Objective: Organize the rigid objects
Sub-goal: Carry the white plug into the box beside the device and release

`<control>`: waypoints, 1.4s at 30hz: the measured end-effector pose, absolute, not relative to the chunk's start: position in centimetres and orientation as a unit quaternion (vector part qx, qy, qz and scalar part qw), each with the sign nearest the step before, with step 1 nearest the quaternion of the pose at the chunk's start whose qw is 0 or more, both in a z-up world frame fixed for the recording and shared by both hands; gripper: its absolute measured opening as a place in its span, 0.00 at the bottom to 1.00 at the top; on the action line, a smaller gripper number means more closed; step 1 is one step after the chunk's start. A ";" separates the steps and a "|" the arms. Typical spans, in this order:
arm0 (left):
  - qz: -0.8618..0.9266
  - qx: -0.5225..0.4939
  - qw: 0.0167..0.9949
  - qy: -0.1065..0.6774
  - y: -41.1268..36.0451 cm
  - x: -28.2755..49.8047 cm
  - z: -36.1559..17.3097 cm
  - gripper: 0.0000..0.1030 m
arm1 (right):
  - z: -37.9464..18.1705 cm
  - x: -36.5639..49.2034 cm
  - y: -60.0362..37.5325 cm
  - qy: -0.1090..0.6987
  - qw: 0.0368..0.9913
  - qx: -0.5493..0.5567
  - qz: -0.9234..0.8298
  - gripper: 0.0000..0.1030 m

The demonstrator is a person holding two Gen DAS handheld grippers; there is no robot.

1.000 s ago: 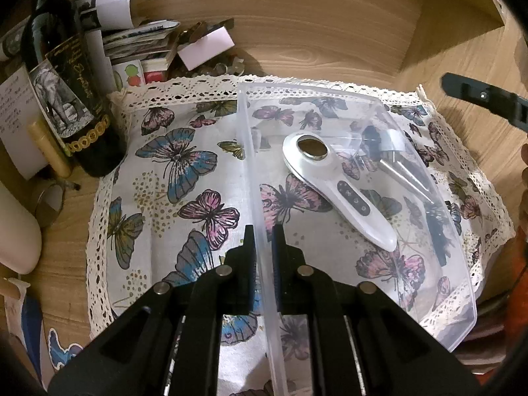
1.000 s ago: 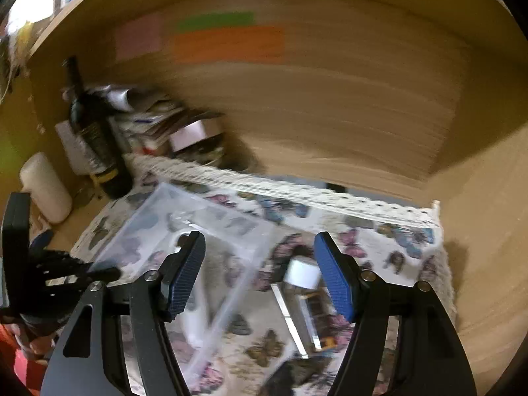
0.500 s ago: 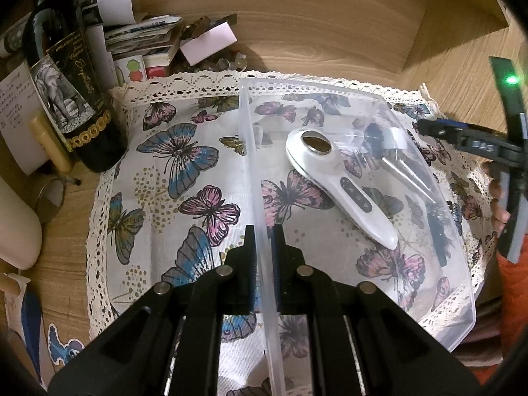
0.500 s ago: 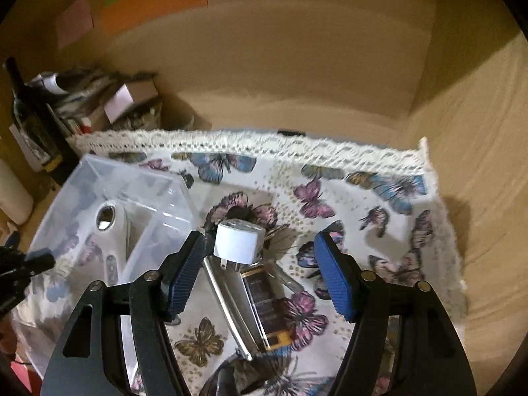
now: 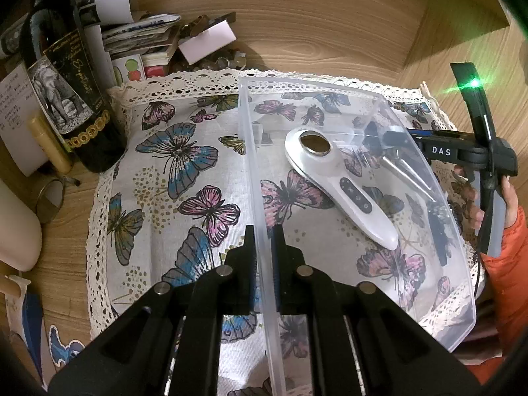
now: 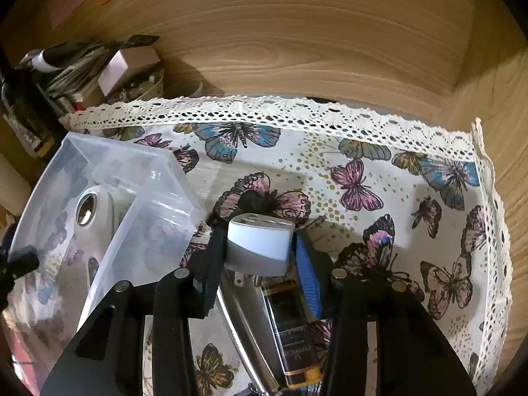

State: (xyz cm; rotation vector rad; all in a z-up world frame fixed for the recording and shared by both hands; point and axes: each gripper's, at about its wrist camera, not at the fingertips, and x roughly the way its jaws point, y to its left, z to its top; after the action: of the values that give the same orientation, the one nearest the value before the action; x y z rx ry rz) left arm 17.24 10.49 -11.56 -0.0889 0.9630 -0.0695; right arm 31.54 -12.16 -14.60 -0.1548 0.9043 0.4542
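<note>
- Right wrist view: the right claw (image 6: 260, 257) was seen pinched on a white plug adapter (image 6: 259, 247), a black finger on one side and a blue pad on the other, above the butterfly cloth (image 6: 412, 178) covering the surface.
- The adapter was held just beside the clear plastic bin (image 6: 138, 198), outside its near wall and not yet over the opening.
- Left wrist view: the left claw (image 5: 264, 257) was pressed together on the bin's side wall, so the clear bin was steadied from that side.
- Risk, as judged: the adapter's rounded shell was gripped near its top only, so it could be twisted or dropped if it were knocked against the bin's rim on the way across.
- Risk, as judged: the light bin could be tipped or dragged over the cloth if the left grip were loosened or the rim were struck hard.
- Risk, as judged: the dark perfume-style bottle (image 6: 293, 326) and metal tool (image 6: 244, 330) lying beneath the right claw could be nudged if the adapter were lowered there.
- Contents: one white handheld device (image 5: 340, 188) with a round metal head was lying diagonally on the bin's floor; nothing else could be made out inside it.
</note>
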 end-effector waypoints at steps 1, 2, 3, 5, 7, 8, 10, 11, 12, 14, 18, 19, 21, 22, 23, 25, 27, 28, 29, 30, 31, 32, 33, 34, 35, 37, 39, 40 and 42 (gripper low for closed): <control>-0.034 -0.043 0.885 0.463 10.6 17.3 -11.6 0.08 | -14.5 31.5 -12.2 0.430 0.874 -0.075 0.216 0.37; -0.034 -0.043 0.885 0.463 10.6 17.3 -11.6 0.08 | -14.4 31.3 -12.3 0.426 0.876 -0.074 0.215 0.37; -0.034 -0.043 0.885 0.463 10.6 17.3 -11.6 0.08 | -14.2 31.2 -12.4 0.423 0.877 -0.072 0.215 0.37; -0.034 -0.043 0.885 0.463 10.6 17.3 -11.6 0.08 | -13.7 31.0 -12.7 0.417 0.881 -0.068 0.215 0.36; -0.034 -0.041 0.885 0.462 10.5 17.3 -11.6 0.08 | -13.0 30.6 -13.0 0.407 0.885 -0.067 0.214 0.36; -0.033 -0.041 0.885 0.462 10.6 17.3 -11.6 0.08 | -12.4 30.3 -13.1 0.402 0.888 -0.066 0.214 0.36; -0.033 -0.041 0.885 0.462 10.5 17.4 -11.6 0.08 | -11.6 29.8 -13.3 0.394 0.891 -0.064 0.215 0.36; -0.033 -0.041 0.885 0.462 10.5 17.4 -11.6 0.08 | -11.0 29.5 -13.4 0.388 0.893 -0.063 0.217 0.36; -0.033 -0.041 0.885 0.462 10.6 17.5 -11.6 0.08 | -10.5 29.1 -13.4 0.383 0.896 -0.062 0.218 0.36; -0.033 -0.041 0.886 0.462 10.6 17.6 -11.6 0.08 | -9.4 28.4 -13.2 0.370 0.900 -0.061 0.222 0.36; -0.033 -0.041 0.885 0.462 10.6 17.6 -11.6 0.08 | -7.4 26.9 -12.8 0.345 0.907 -0.063 0.234 0.36; -0.033 -0.041 0.885 0.462 10.6 17.6 -11.6 0.08 | -7.1 26.6 -12.7 0.341 0.908 -0.063 0.237 0.36; -0.033 -0.041 0.885 0.462 10.6 17.6 -11.6 0.08 | -6.4 26.0 -12.2 0.332 0.909 -0.062 0.246 0.36; -0.033 -0.041 0.885 0.462 10.6 17.6 -11.6 0.08 | -6.1 25.7 -12.0 0.328 0.909 -0.062 0.250 0.36; -0.033 -0.041 0.885 0.462 10.6 17.6 -11.6 0.08 | -5.9 25.5 -11.8 0.324 0.909 -0.063 0.255 0.36; -0.033 -0.040 0.886 0.461 10.6 17.6 -11.6 0.08 | -5.6 24.9 -11.2 0.319 0.908 -0.066 0.265 0.36; -0.033 -0.039 0.886 0.461 10.5 17.7 -11.7 0.08 | -5.6 24.5 -10.5 0.316 0.905 -0.070 0.276 0.37; -0.033 -0.039 0.886 0.461 10.5 17.7 -11.7 0.08 | -5.7 24.4 -10.3 0.316 0.904 -0.072 0.279 0.37; -0.034 -0.039 0.886 0.461 10.5 17.7 -11.7 0.08 | -5.8 24.2 -9.9 0.316 0.902 -0.075 0.284 0.37; -0.034 -0.039 0.886 0.461 10.5 17.7 -11.7 0.08 | -5.9 24.1 -9.6 0.316 0.900 -0.077 0.290 0.37; -0.034 -0.039 0.886 0.461 10.5 17.7 -11.7 0.08 | -5.9 23.9 -9.3 0.318 0.898 -0.079 0.294 0.37; -0.033 -0.039 0.886 0.461 10.5 17.7 -11.7 0.08 | -6.1 23.9 -8.9 0.321 0.895 -0.082 0.299 0.37; -0.033 -0.039 0.886 0.461 10.5 17.7 -11.7 0.08 | -6.4 23.9 -8.5 0.323 0.892 -0.085 0.303 0.37; -0.034 -0.039 0.886 0.461 10.5 17.7 -11.7 0.08 | -6.7 23.9 -8.1 0.326 0.890 -0.089 0.307 0.37; -0.033 -0.039 0.886 0.461 10.5 17.7 -11.7 0.08 | -6.9 23.9 -7.7 0.328 0.888 -0.094 0.310 0.37; -0.034 -0.038 0.886 0.461 10.5 17.7 -11.7 0.08 | -7.5 24.0 -7.1 0.334 0.883 -0.100 0.313 0.37; -0.034 -0.039 0.886 0.461 10.5 17.7 -11.7 0.08 | -8.1 24.3 -6.5 0.343 0.879 -0.104 0.315 0.37; -0.034 -0.039 0.886 0.461 10.5 17.7 -11.7 0.09 | -8.3 24.3 -6.4 0.345 0.878 -0.107 0.315 0.37; -0.034 -0.038 0.886 0.461 10.4 17.7 -11.7 0.09 | -8.8 24.6 -6.1 0.352 0.875 -0.112 0.314 0.37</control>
State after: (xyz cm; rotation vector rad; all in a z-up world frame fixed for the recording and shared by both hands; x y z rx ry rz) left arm 17.71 10.43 -11.68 -0.0782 0.9580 -0.0707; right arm 24.57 -6.07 -8.78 -0.2345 0.7352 0.6550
